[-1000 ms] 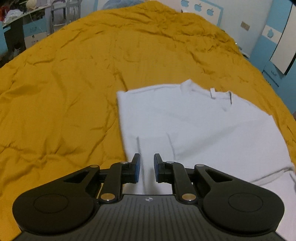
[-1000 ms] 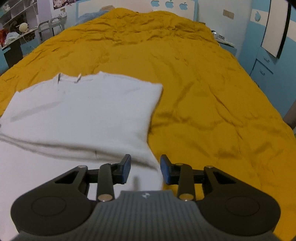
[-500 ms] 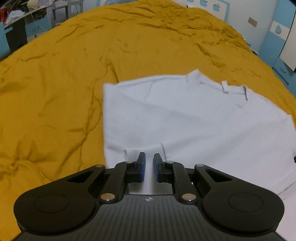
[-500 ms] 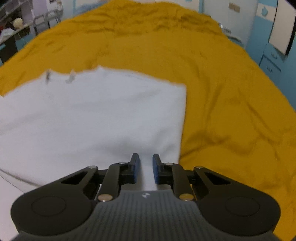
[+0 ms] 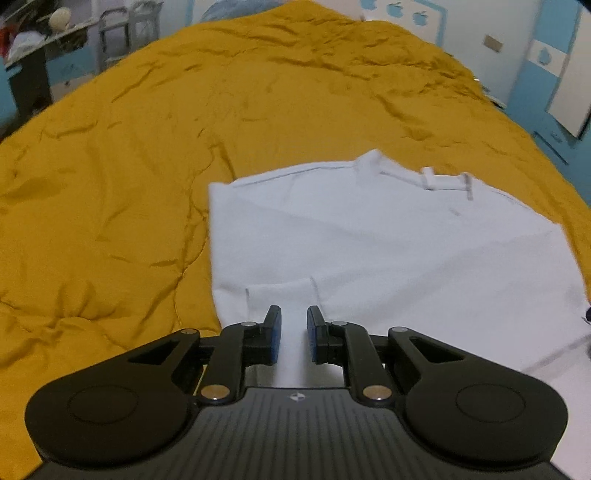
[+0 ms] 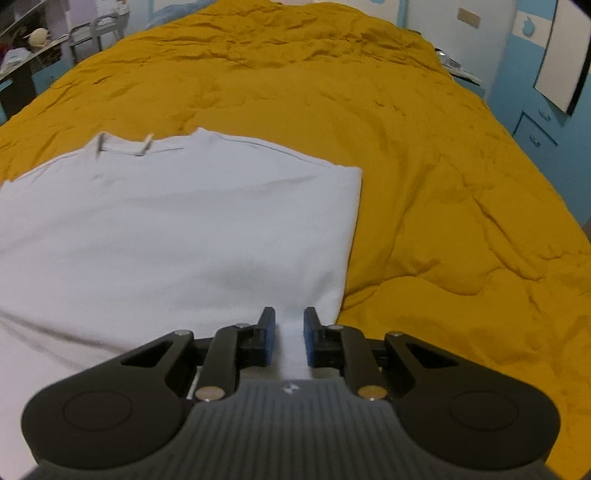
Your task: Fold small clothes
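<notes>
A white T-shirt (image 5: 388, 240) lies flat on the mustard bedspread (image 5: 110, 166), collar (image 5: 424, 177) at its far edge. My left gripper (image 5: 294, 321) is shut on a strip of the shirt's near left part, with white cloth running between the blue pads. A small folded flap sits just ahead of them. In the right wrist view the same T-shirt (image 6: 166, 221) fills the left half, collar (image 6: 122, 144) far away. My right gripper (image 6: 289, 323) is shut on the cloth near the shirt's right side edge.
The mustard bedspread (image 6: 443, 184) stretches wrinkled beyond and to both sides of the shirt. A cluttered desk (image 5: 33, 40) and a metal frame (image 5: 125, 26) stand at the far left. Blue drawers (image 6: 535, 125) line the right wall.
The right jaws have closed from a wider gap onto the shirt's edge. Both grippers have moved forward and lower over the shirt, which now looks larger and flatter.
</notes>
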`<control>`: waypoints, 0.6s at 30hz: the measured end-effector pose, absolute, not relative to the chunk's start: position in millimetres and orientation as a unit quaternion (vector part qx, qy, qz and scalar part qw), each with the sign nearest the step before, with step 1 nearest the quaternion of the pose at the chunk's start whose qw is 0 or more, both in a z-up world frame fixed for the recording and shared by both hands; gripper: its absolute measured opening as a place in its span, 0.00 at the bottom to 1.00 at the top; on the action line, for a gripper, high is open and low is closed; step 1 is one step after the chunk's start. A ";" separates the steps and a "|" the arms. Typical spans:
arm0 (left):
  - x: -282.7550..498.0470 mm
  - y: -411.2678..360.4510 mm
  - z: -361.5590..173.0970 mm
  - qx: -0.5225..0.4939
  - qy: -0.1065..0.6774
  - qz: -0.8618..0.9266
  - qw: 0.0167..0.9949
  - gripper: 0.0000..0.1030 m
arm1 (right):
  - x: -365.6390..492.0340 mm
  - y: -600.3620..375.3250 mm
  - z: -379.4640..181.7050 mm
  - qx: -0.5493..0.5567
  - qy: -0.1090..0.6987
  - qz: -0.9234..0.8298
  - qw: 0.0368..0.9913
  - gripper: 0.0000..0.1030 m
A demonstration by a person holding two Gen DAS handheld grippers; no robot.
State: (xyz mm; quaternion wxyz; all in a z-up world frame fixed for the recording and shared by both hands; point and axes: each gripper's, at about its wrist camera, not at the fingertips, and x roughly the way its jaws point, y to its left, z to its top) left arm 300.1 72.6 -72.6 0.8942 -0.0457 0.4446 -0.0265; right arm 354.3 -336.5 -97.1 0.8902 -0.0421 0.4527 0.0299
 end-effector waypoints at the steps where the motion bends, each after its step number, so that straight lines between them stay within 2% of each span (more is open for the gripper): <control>1: 295.1 70.8 -68.0 -0.043 0.445 -0.032 0.894 0.16 | 348.0 -337.0 -92.2 -0.045 0.453 0.032 0.890 0.09; 8: 247.1 61.5 -33.4 -0.031 0.442 -0.080 0.893 0.18 | 291.6 -338.9 -45.2 -0.074 0.443 0.072 0.891 0.10; 18: 161.7 45.2 2.7 0.016 0.424 -0.153 0.892 0.27 | 192.2 -349.4 0.0 -0.115 0.434 0.105 0.887 0.18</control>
